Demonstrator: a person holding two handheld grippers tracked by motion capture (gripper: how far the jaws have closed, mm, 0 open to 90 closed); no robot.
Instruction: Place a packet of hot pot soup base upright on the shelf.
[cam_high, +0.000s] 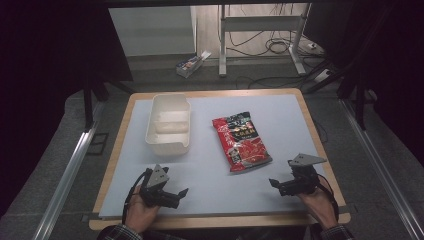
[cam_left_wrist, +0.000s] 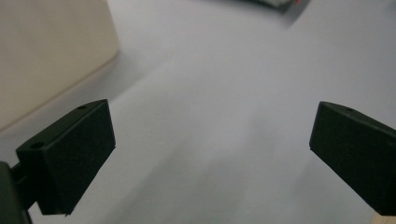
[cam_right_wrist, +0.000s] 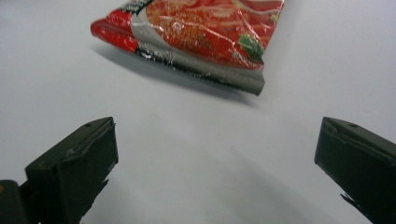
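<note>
While both of my hands rest near the six o'clock edge of the pale grey mat (cam_high: 210, 192) that covers the wooden table (cam_high: 114, 150), I hold a black two-jaw gripper in each, and neither touches anything. My left gripper (cam_high: 181, 193) sits at about seven o'clock on the mat, its jaws spread wide apart with bare mat between them; in the left gripper view (cam_left_wrist: 212, 140) the cream wall of the white rectangular plastic tub (cam_left_wrist: 46, 51) rises at ten o'clock, close by but not in contact. From above, that tub (cam_high: 169, 142) stands upright at about ten o'clock from the mat's middle, open side up. My right gripper (cam_high: 274, 185) sits at about five o'clock, its jaws likewise spread wide and holding nothing. The red, glossy, flat plastic food packet with a crimped silver seam (cam_high: 241, 141) lies near the middle of the mat, just to the three o'clock side of the tub and apart from it. In the right gripper view (cam_right_wrist: 215, 144) the packet's sealed end (cam_right_wrist: 201, 35) lies at twelve o'clock ahead of my jaws, near but clear of them, slightly lifted and casting a shadow on the mat.
</note>
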